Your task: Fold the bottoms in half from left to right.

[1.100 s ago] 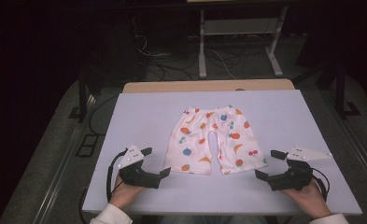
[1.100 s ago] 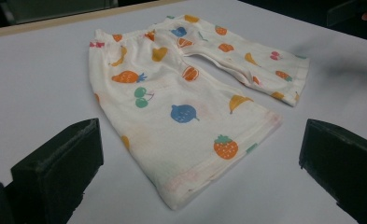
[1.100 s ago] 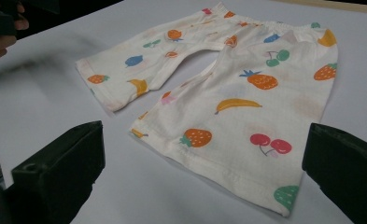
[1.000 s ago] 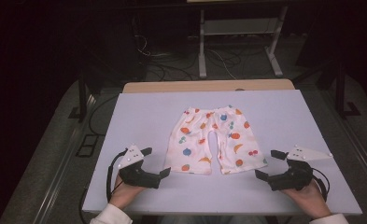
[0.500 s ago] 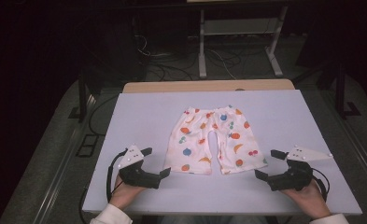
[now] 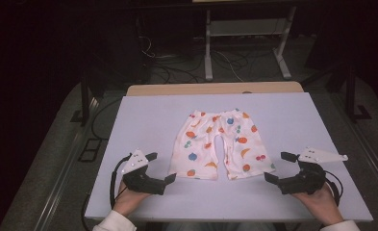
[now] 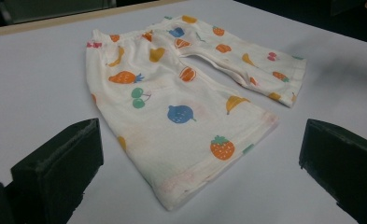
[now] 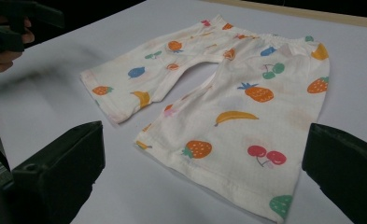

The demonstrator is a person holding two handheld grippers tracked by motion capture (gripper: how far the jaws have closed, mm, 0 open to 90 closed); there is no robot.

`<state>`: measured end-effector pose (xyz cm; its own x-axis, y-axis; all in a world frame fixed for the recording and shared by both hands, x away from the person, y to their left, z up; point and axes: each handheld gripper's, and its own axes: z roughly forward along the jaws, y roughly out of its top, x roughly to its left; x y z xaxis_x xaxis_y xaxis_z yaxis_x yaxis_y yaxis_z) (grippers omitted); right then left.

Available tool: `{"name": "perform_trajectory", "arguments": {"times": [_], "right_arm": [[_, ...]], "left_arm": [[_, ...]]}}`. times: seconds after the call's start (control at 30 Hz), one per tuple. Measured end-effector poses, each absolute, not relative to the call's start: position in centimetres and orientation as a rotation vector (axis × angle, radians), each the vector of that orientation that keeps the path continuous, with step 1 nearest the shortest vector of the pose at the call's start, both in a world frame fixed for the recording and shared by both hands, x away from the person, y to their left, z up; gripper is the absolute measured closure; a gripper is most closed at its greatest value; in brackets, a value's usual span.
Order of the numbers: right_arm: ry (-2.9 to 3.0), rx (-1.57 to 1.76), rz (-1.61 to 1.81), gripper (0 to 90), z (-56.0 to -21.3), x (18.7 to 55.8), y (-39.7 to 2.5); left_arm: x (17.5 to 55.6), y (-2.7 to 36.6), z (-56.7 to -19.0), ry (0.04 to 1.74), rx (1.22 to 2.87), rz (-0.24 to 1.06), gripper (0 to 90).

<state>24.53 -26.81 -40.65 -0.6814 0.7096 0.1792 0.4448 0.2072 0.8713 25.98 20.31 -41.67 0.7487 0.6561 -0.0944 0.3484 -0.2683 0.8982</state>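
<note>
The fruit-print shorts [image 6: 220, 144] lie flat and spread in the middle of the white table [image 6: 143, 120], waistband on the far side from me, both leg hems on my side. I read the step as taking hold of the shorts to fold them, so I plan from the shorts outward. The left leg hem [image 7: 209, 184] sits just ahead of my left gripper [image 6: 158, 168], whose jaws stand wide apart with nothing between them. The right leg hem [image 8: 232, 186] lies just ahead of my right gripper [image 6: 279, 167], jaws equally wide and empty. Both grippers rest on the table near the hems, apart from the cloth. To do this well, I judge I should come in low at the outer corner of each hem, slide one jaw under the fabric and pinch both layers together, since the cloth is thin and likely to slip or bunch. I would close both sides evenly so the shorts lift without twisting
</note>
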Motion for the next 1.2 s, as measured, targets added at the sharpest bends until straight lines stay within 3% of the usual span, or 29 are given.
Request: {"name": "perform_trajectory", "arguments": {"times": [1.2], "right_arm": [[2.352,0.987,1.463,0.0,-38.1,28.7,-21.5]], "left_arm": [[26.0,20.4,-41.7,0.775,1.875,0.361,0.0]]}}
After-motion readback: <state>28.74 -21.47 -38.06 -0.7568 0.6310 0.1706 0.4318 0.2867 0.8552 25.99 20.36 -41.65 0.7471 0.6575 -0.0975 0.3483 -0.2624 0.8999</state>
